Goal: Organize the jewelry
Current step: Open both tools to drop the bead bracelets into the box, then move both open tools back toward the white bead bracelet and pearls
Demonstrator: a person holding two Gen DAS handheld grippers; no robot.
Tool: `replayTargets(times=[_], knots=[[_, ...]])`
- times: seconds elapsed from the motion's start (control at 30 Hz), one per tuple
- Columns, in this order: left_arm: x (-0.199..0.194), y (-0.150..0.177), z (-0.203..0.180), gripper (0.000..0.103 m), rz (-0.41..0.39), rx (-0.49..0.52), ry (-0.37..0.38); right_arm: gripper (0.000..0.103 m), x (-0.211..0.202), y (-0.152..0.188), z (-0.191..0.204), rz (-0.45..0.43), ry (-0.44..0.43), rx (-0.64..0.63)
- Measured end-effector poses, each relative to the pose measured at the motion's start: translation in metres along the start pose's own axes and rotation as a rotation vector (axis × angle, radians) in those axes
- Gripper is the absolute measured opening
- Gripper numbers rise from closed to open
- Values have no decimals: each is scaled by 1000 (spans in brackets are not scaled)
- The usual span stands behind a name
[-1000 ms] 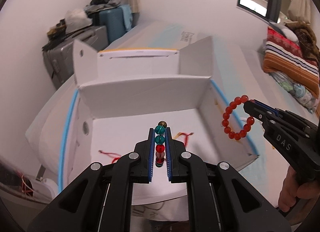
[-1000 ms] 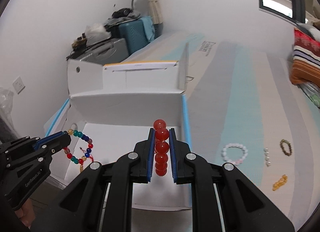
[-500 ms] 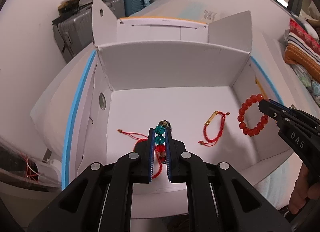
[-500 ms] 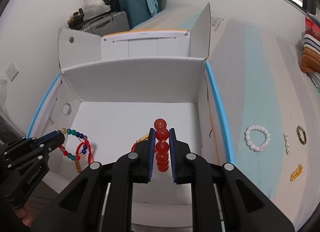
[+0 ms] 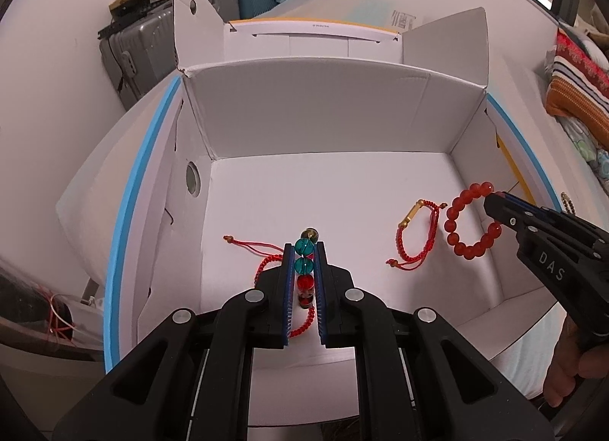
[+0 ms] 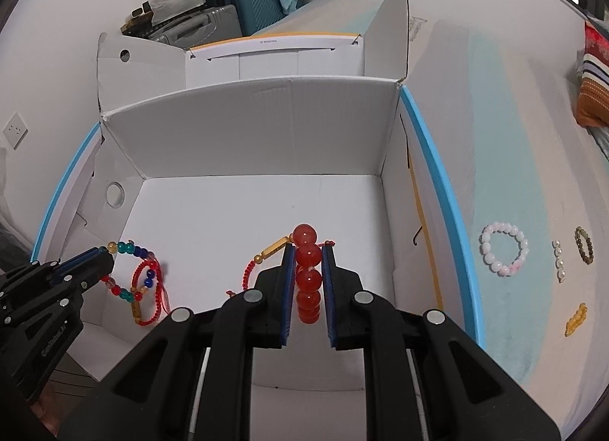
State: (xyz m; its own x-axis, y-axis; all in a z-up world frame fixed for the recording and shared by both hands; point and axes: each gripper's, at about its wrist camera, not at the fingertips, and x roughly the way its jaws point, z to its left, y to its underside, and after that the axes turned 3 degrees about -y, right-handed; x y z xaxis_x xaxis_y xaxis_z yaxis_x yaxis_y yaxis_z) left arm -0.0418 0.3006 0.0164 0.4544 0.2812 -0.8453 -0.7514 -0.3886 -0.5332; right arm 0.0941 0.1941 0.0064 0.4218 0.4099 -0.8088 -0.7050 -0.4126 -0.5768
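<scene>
My left gripper (image 5: 304, 250) is shut on a multicolour bead bracelet (image 5: 304, 266) and holds it low inside the open white box (image 5: 323, 117), over its left part; it also shows in the right wrist view (image 6: 129, 269). My right gripper (image 6: 308, 254) is shut on a red bead bracelet (image 6: 306, 273), held inside the box at its right part; the bracelet also shows in the left wrist view (image 5: 472, 226). Two red cord bracelets lie on the box floor, one (image 5: 413, 239) near the right gripper, one (image 5: 262, 258) under the left gripper.
On the bed cover right of the box lie a pink-white bead bracelet (image 6: 502, 248), a small pearl piece (image 6: 558, 260), a dark bead bracelet (image 6: 584, 245) and an amber piece (image 6: 575, 319). Suitcases (image 6: 228, 18) stand behind the box. A striped pillow (image 5: 574, 83) lies far right.
Both grippers have moved forward and down into the box with their bracelets. The box now fills both views, and both bracelets hang close above its floor.
</scene>
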Motion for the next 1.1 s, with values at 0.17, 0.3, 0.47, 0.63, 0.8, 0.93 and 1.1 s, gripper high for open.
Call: replayTargets(times=[0.17,0.3,0.47,0.63,0.8,0.93,1.1], knots=[[-1,1,0,13,-12,-4,-24,28,1,-1,3,-9,17,-8],[-10,4,1,53,-45,-24,-23,51,-13,0,4,-65,26,-21],[-25,6,-4,74,-88,-28,-8,70,-37,0,-3,-130,41,-8],[-37,4,-16,92,-132,-9,-12,82,-56,0,-20,-171,62,26],[-43,4,-33,97,-147,-5,5,91,-69,2,-37,-203,95,47],[-49,4,-47,97,-162,5,13,95,-81,6,-52,-233,119,65],[-60,5,-68,97,-183,27,34,95,-95,11,-70,-248,132,66]])
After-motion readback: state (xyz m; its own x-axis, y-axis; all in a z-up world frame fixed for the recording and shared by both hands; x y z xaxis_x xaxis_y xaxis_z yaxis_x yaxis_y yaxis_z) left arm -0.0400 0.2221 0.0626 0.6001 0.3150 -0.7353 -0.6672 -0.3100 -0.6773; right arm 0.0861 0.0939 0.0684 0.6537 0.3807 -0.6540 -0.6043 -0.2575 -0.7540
